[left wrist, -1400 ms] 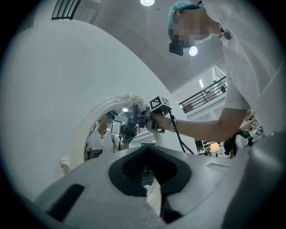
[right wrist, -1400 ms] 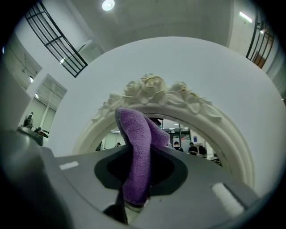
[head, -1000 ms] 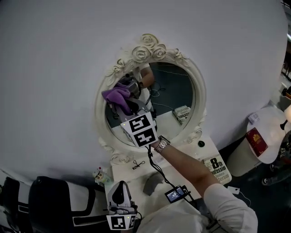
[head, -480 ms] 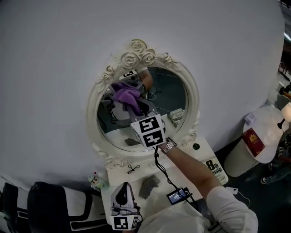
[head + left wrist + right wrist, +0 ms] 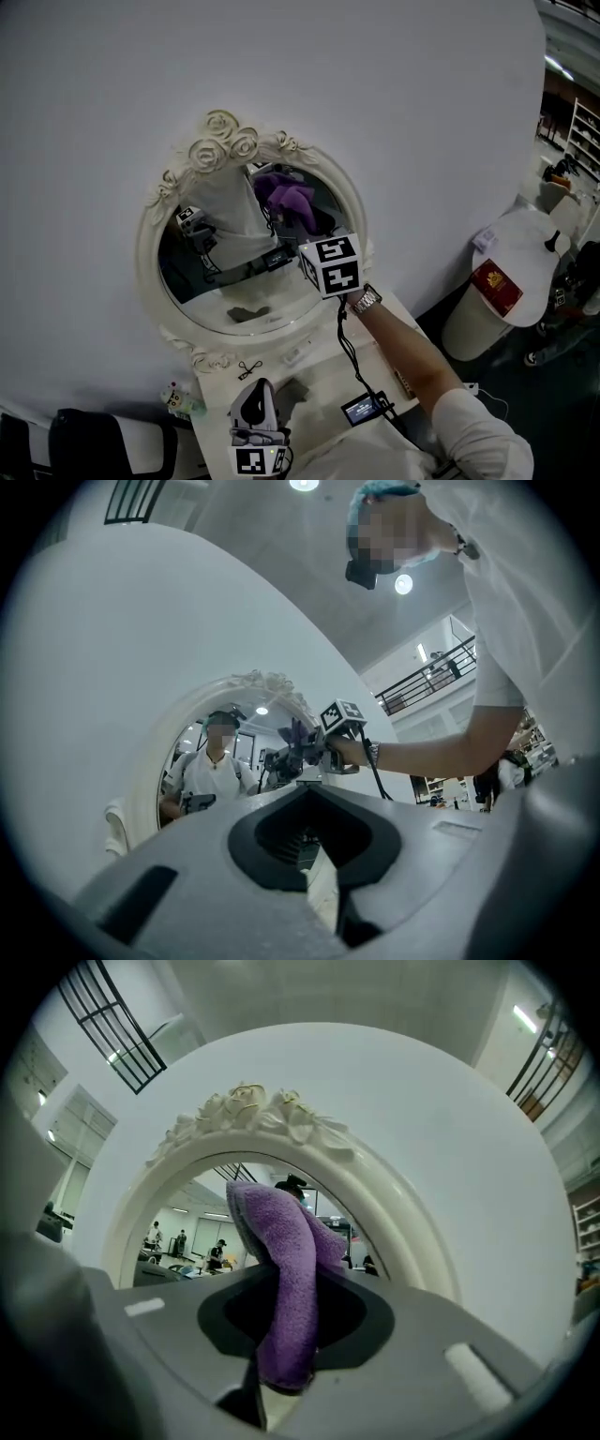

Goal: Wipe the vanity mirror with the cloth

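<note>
Cloth of fuzzy purple fabric (image 5: 286, 1269) hangs pinched between the clenched jaws of the right gripper (image 5: 309, 225), raised at the upper right of the oval vanity mirror (image 5: 216, 291) with its white rose-carved frame. The left gripper (image 5: 251, 394) sits low over the white table (image 5: 225, 375), jaws together and empty.

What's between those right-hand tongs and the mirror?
A purple cloth, clamped in the right tongs, sticks up in front of the mirror glass. The right gripper view shows it best.
</note>
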A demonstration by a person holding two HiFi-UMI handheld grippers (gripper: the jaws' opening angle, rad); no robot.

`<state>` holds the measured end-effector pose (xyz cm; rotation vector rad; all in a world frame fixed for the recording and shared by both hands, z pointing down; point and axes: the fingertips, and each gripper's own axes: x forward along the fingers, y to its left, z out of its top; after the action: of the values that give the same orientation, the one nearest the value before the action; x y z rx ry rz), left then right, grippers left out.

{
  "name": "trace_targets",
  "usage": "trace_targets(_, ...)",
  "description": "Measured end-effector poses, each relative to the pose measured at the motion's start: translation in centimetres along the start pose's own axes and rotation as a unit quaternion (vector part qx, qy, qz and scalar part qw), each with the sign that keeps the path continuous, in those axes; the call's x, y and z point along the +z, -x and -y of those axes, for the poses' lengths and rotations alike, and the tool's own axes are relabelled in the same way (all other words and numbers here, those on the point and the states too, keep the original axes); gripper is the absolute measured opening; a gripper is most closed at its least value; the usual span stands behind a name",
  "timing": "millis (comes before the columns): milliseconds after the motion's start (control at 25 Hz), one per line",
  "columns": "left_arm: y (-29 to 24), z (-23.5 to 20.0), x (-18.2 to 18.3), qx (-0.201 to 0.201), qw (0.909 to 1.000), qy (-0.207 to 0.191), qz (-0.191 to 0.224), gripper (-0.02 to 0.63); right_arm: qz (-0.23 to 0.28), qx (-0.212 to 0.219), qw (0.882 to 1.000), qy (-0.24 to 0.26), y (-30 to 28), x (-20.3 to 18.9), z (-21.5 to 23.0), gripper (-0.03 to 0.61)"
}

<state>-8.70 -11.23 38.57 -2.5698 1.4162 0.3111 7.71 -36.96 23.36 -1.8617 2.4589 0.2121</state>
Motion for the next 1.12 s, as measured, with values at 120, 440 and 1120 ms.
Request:
trace_targets(120, -0.2, 0.2, -0.1, 0.0, 1.0, 0.003, 0.004, 0.006, 0.0, -0.026, 1.0, -0.004, 0.3, -0.3, 2.5, 0.098)
trace_targets(440, 2.4, -1.2, 0.1, 0.031, 0.9995, -0.008, -0.008, 0.006, 0.003, -0.011, 0.999, -0.033, 0.9, -0.5, -0.2, 0.097)
trace_targets(1120, 12.9, -7.3, 2.7, 0.194, 0.9792, -0.054, -0.022, 0.006, -0.033, 0.218, 0.975, -0.019, -2.2, -5.1, -29.5, 0.097)
